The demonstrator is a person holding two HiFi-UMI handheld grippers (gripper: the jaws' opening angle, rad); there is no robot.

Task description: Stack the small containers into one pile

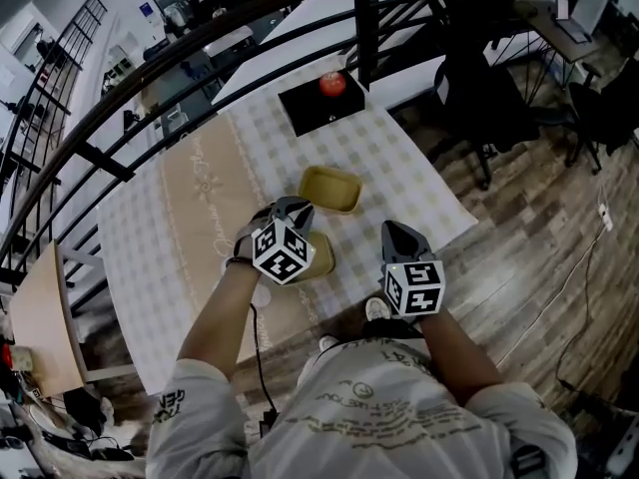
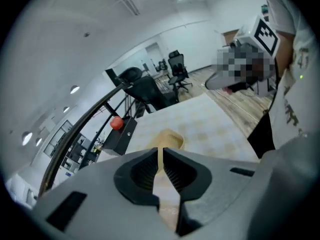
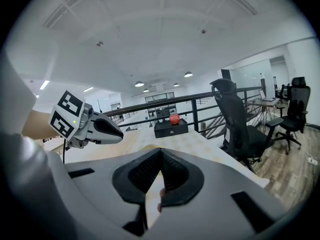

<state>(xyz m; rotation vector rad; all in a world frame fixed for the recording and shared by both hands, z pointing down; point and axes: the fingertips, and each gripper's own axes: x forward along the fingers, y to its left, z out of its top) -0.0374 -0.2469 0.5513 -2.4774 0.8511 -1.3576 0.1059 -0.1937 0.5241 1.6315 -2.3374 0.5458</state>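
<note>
A small yellow container [image 1: 330, 189] lies open side up on the checked tablecloth [image 1: 399, 158]; the left gripper view shows this yellow container [image 2: 170, 140] just past the jaws. A second tan container [image 1: 319, 256] shows partly under my left gripper [image 1: 296, 208]. In the left gripper view my left gripper [image 2: 160, 156] is shut on a thin tan strip, which looks like that container's wall. My right gripper [image 1: 402, 233] hovers at the table's near edge, right of the containers. Its jaws meet with nothing between them [image 3: 160, 156].
A black box [image 1: 319, 104] with a red ball [image 1: 332, 84] on it stands at the table's far end. A dark railing [image 1: 130, 118] runs behind the table. Office chairs [image 1: 479, 98] stand on the wooden floor to the right.
</note>
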